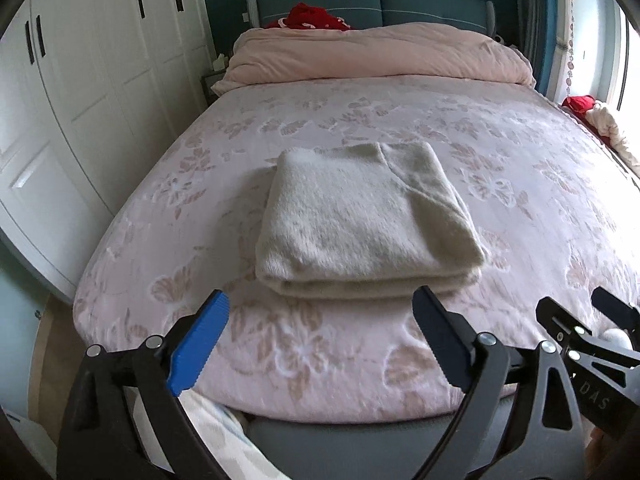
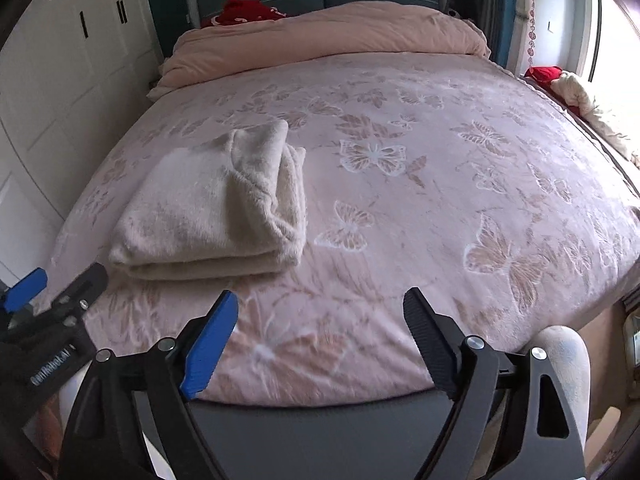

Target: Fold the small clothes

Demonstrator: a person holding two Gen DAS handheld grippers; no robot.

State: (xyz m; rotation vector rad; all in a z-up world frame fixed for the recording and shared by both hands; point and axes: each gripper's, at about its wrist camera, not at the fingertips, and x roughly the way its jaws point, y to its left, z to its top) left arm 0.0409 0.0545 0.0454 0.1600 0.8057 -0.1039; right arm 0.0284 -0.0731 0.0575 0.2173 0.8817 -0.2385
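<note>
A cream fuzzy garment [image 1: 364,216] lies folded into a neat rectangle on the pink butterfly-patterned bed [image 1: 520,168]. In the right wrist view it [image 2: 216,208] lies to the left on the bed [image 2: 460,184]. My left gripper [image 1: 322,308] is open and empty, just short of the garment's near edge. My right gripper [image 2: 320,308] is open and empty over the bed's front edge, to the right of the garment. Each gripper shows in the other's view, the right one at the lower right [image 1: 576,320], the left one at the lower left [image 2: 60,284].
A rolled pink duvet [image 1: 376,56] lies across the head of the bed with a red item [image 1: 312,16] behind it. White wardrobe doors [image 1: 80,80] stand to the left. Red and cream cloths [image 1: 600,120] lie by the window at the right.
</note>
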